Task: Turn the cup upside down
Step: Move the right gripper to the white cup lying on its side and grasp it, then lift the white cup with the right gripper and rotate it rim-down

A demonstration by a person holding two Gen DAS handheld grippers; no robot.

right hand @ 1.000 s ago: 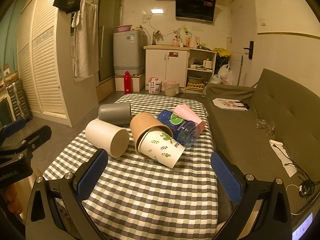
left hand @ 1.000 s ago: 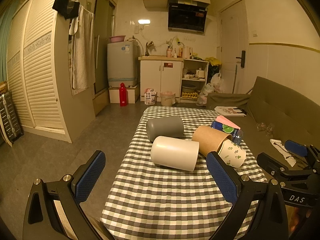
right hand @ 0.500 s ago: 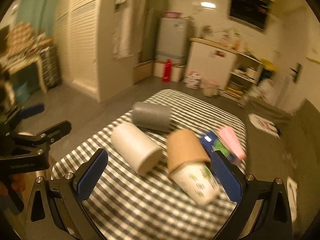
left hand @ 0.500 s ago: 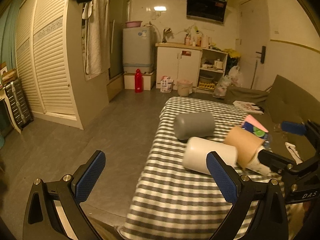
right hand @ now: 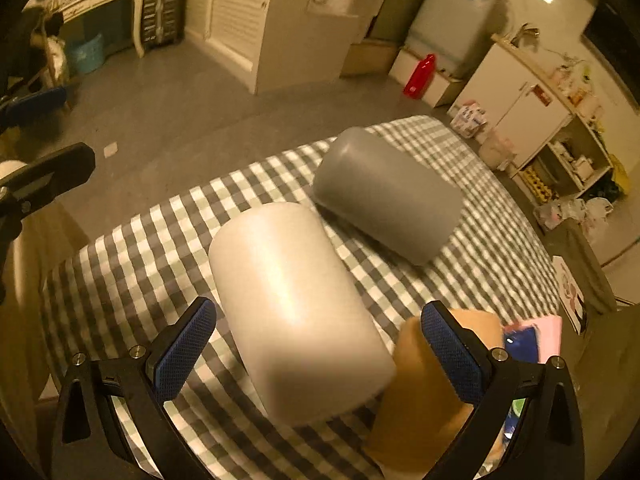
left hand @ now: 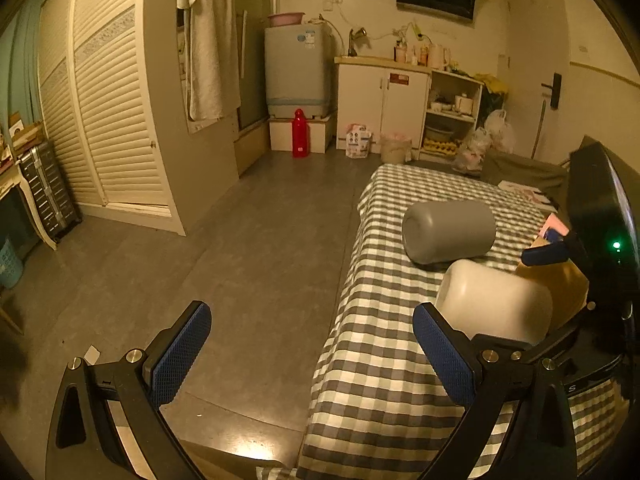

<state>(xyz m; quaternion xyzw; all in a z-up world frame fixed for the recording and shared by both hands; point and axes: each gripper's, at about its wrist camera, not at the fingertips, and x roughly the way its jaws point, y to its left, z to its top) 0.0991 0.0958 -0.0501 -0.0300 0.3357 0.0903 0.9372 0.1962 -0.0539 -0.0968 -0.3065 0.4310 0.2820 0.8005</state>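
- White cup (right hand: 296, 308) lies on its side on the checked tabletop (right hand: 120, 280), grey cup (right hand: 384, 196) just beyond it, brown cup (right hand: 420, 392) touching on the right.
- Right tool (right hand: 318, 354) is wide open, empty, straddling the white cup's near end; the cup's long axis runs away, slanting left.
- Left tool (left hand: 312, 354) is wide open, empty, mostly off the tabletop's left edge.
- Judgement: right tool is nearer; closing across the cup's width should precede the turn.

Warm yellow light falls on a grey tiled floor (left hand: 256, 240). Cream louvred wardrobe doors (left hand: 108, 120) line the left wall. A white kitchen cabinet (left hand: 384, 108) stands beyond, beside a pale blue-grey washing machine (left hand: 298, 68).
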